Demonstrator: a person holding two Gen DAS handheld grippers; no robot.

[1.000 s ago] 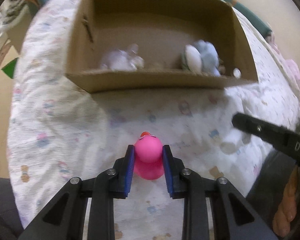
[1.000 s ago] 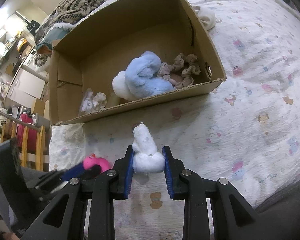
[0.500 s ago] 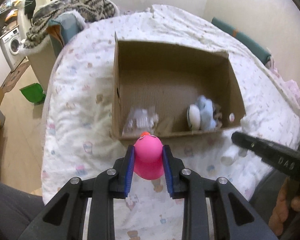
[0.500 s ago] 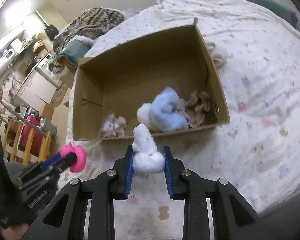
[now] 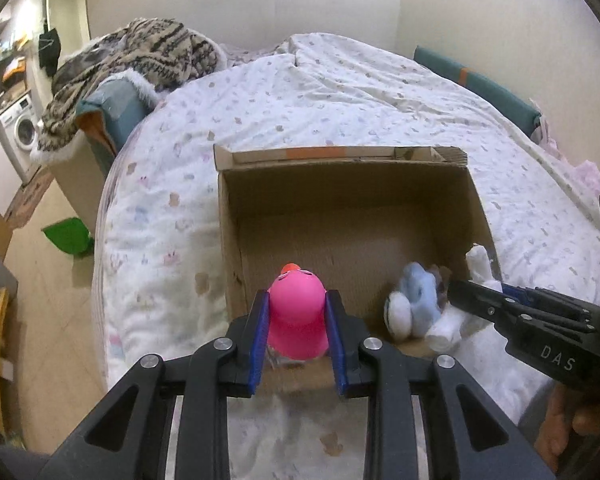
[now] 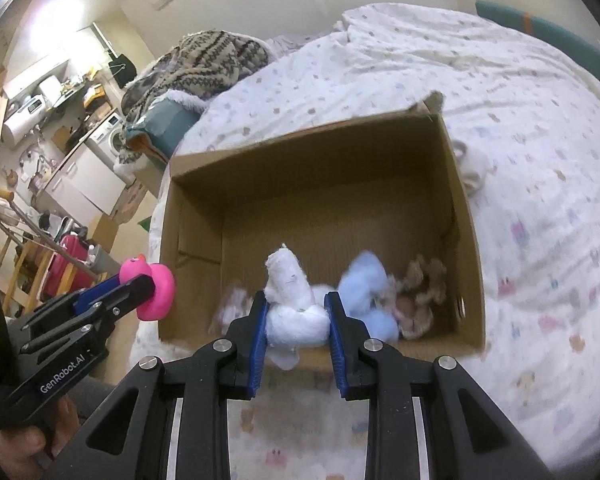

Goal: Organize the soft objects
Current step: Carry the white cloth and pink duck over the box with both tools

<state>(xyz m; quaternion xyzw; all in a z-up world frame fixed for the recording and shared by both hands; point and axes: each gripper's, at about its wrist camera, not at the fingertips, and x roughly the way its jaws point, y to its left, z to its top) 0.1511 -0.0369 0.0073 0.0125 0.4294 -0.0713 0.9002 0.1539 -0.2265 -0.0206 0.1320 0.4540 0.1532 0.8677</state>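
My left gripper [image 5: 298, 322] is shut on a pink duck toy [image 5: 298, 312] and holds it above the near left edge of an open cardboard box [image 5: 340, 184] on the bed. My right gripper [image 6: 298, 316] is shut on a white plush toy [image 6: 294, 300], held over the box's near edge [image 6: 420, 344]. Inside the box lie a light blue plush [image 6: 366, 284], a small brown plush [image 6: 418, 292] and a bagged pale toy [image 6: 230, 306], blurred. The right gripper also shows at the right in the left wrist view [image 5: 476, 300], the left gripper at the left in the right wrist view [image 6: 140, 284].
The box sits on a white patterned duvet [image 5: 340, 92]. A striped knit blanket [image 5: 140, 52] is piled at the bed's far left. A white cloth [image 6: 474, 168] lies beside the box's right wall. A washing machine [image 5: 20, 132] and a green bin [image 5: 66, 236] stand on the floor at left.
Both grippers have risen and moved forward with their toys, from above the duvet in front of the box to over its near edge. The view now looks down into the box.
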